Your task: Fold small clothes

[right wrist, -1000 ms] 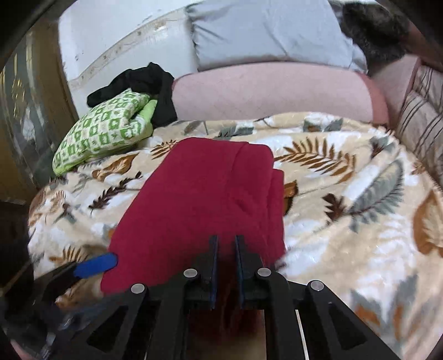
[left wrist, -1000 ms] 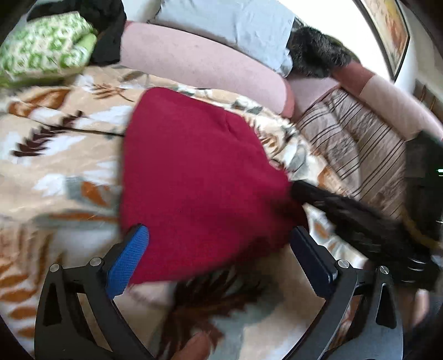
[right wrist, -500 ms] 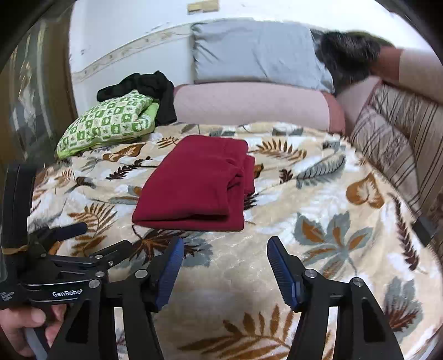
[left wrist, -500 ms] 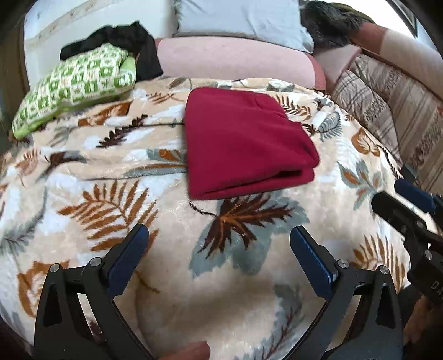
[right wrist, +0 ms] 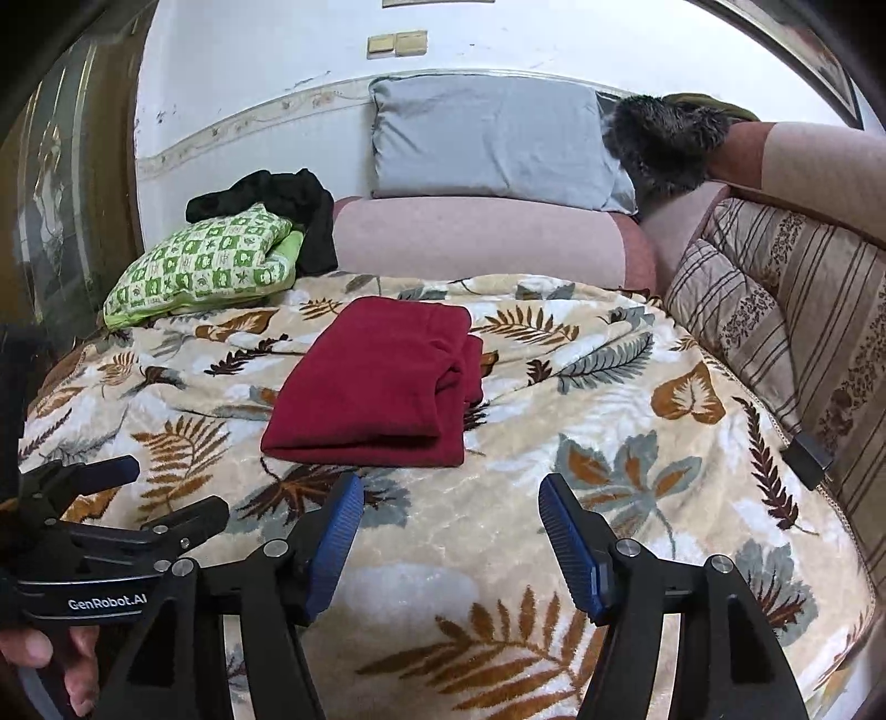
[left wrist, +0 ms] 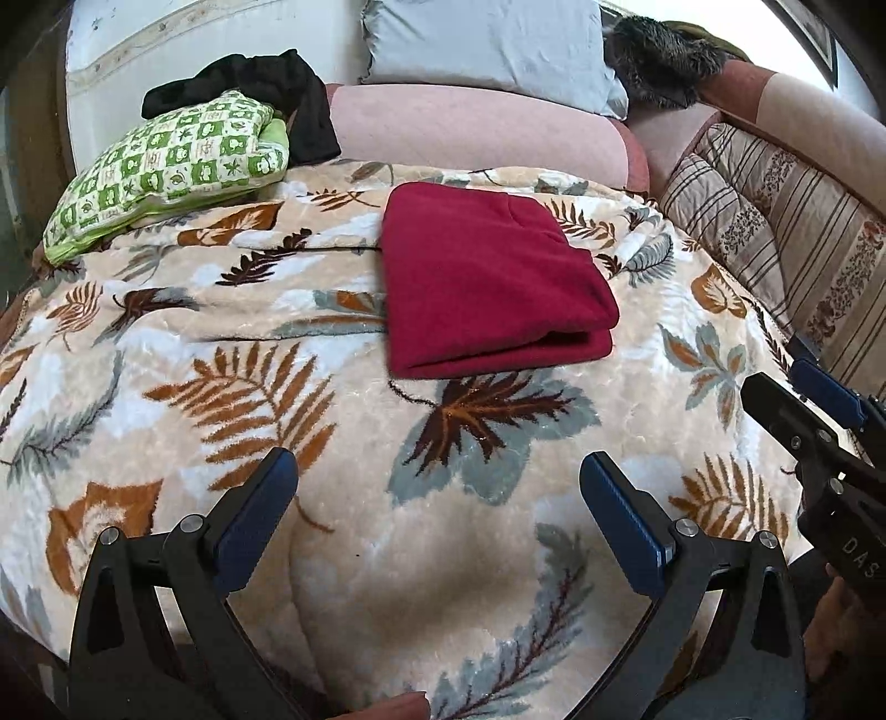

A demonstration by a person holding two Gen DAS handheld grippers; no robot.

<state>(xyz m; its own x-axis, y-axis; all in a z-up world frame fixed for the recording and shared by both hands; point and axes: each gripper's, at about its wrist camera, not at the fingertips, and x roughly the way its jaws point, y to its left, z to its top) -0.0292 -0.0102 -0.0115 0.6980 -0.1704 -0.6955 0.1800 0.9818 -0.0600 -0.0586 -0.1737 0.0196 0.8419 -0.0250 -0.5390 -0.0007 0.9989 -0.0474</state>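
On a leaf-patterned blanket, the left gripper hovers released short of the folded red garment, the right gripper likewise released; the best finish is probably a clean retreat that leaves the neat fold untouched.

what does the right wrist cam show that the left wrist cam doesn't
Only the right wrist view shows the beige wall switches above the grey pillow and the left gripper from its side, open.

Only the left wrist view shows the right gripper at its right edge.

Both show the folded red garment, lying free on the leaf-print blanket, and the green checked pillow with black clothing behind it.
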